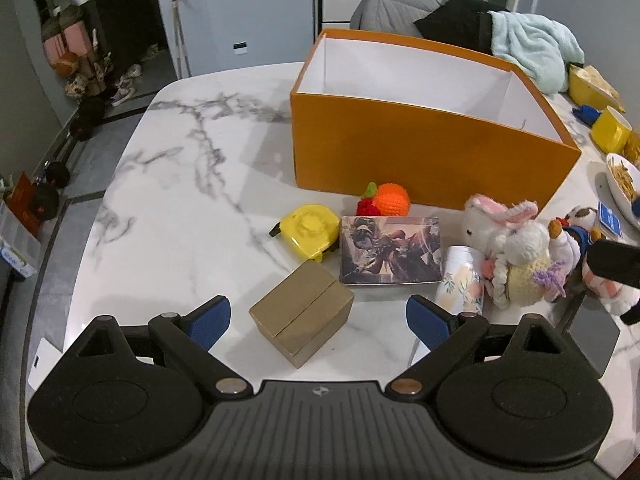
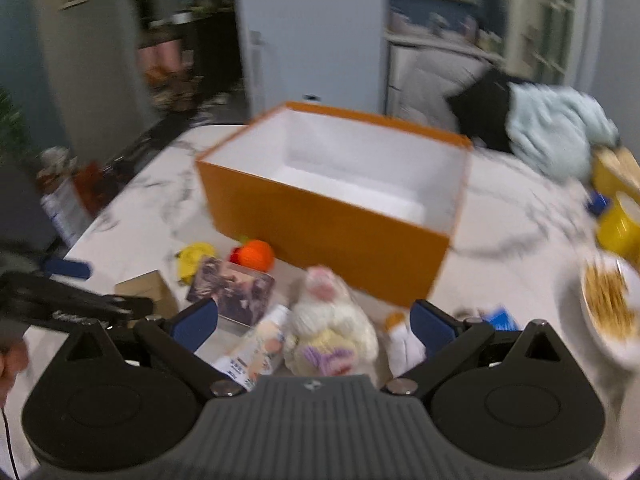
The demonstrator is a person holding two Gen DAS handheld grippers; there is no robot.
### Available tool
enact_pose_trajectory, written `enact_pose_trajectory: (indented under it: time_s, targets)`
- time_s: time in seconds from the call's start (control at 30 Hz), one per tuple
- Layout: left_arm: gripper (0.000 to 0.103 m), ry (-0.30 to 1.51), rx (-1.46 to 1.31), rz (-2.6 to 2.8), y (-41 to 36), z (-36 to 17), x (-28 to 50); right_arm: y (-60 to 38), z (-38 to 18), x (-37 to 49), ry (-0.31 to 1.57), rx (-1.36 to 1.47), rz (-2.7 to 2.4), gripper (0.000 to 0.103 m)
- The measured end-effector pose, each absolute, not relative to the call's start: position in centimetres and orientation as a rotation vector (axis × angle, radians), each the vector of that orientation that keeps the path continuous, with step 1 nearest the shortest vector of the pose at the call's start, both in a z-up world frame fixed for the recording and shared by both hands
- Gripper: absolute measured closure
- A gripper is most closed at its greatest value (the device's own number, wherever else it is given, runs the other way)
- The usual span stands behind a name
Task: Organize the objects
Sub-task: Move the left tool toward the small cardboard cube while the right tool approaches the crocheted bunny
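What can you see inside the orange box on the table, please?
The orange box shows only bare white walls and floor, with no objects; its near wall hides the closest strip of floor in both views.

**A:** What carries everything?

**B:** A white marble tabletop (image 1: 180,168) with grey veins and a rounded corner.

**A:** What rests on it?

**B:** An open orange box (image 1: 420,152) with a white inside is the landmark. Just in front of it lies a crocheted orange fruit (image 1: 390,199). Nearer than that sit a yellow tape measure (image 1: 310,232) and a picture-printed box (image 1: 390,250), side by side. A plain brown cardboard box (image 1: 302,312) sits nearest of all. To the front right of the orange box lie a floral tube (image 1: 462,280) and a white plush rabbit (image 1: 508,248). To its right stand a yellow mug (image 1: 610,128) and a white bowl of food (image 1: 622,184).
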State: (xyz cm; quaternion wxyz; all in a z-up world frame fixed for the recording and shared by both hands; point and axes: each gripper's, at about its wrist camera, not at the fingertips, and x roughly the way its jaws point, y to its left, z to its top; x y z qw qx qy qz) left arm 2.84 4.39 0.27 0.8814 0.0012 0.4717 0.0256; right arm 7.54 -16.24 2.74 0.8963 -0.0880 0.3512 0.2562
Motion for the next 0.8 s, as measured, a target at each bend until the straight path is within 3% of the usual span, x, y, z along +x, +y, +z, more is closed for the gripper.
enact_pose_trajectory:
  time_s: [0.17,0.4,0.53,0.7,0.8]
  targets:
    - [0.000,1.008,0.085,0.014,3.3,-0.7,3.3,-16.1,2.7,8.1,0.695,-0.294,0.615,0.001]
    - [0.000,1.042,0.086,0.010,4.0,-2.1,4.1,-17.6,-0.3,11.4,0.805,-0.256,0.621,0.002]
    - [0.000,1.043,0.037,0.046,5.3,-2.5,4.5,-16.4,-1.9,11.8,0.817,-0.292,0.653,0.014]
    - [0.000,1.038,0.081,0.063,5.6,-3.1,4.9,-14.8,-3.8,11.8,0.844,-0.352,0.689,0.016]
    - [0.016,1.074,0.088,0.044,5.7,-3.8,5.1,-14.1,-5.0,12.3,0.859,-0.379,0.680,0.016]
